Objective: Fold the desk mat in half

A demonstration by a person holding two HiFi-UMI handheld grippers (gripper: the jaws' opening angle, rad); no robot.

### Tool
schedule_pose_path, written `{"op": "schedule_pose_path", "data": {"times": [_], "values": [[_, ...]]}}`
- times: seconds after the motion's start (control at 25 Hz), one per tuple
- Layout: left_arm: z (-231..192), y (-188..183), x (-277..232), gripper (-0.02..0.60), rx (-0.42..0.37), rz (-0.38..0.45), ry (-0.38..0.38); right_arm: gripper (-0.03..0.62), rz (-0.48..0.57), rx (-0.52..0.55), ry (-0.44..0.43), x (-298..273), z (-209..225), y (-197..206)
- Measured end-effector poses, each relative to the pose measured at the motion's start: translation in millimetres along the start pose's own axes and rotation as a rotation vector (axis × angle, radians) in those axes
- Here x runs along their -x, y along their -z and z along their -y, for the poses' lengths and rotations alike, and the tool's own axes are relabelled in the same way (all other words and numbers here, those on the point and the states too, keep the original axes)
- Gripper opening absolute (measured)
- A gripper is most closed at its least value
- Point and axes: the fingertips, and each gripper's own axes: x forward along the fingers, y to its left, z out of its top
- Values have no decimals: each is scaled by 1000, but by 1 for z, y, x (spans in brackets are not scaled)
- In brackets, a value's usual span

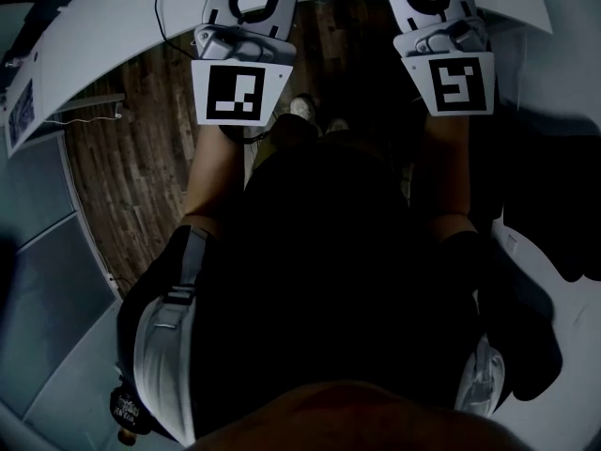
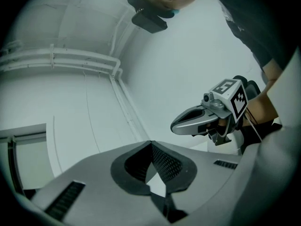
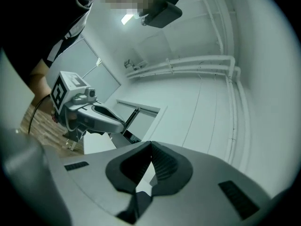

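No desk mat shows in any view. In the head view both grippers are held up close in front of the person's dark-clothed body, the left gripper and the right gripper side by side, each with its marker cube facing the camera. The left gripper's dark ribbed pads meet at the tips with nothing between them, and it points up at a white wall. Beside it the right gripper is seen from the side. The right gripper's pads also meet, empty. The left gripper hangs at its left.
A white table curves across the upper left above a wooden floor. The person's shoes show between the grippers. White pipes run along the wall, and pipes lead past a ceiling light.
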Motion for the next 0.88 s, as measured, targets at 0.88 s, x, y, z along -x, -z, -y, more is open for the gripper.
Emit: {"op": "schedule_pose_path", "data": {"times": [0.88], "values": [[-9, -2, 24, 8, -38, 20, -22, 28, 1, 89, -35, -11, -42, -23]]}}
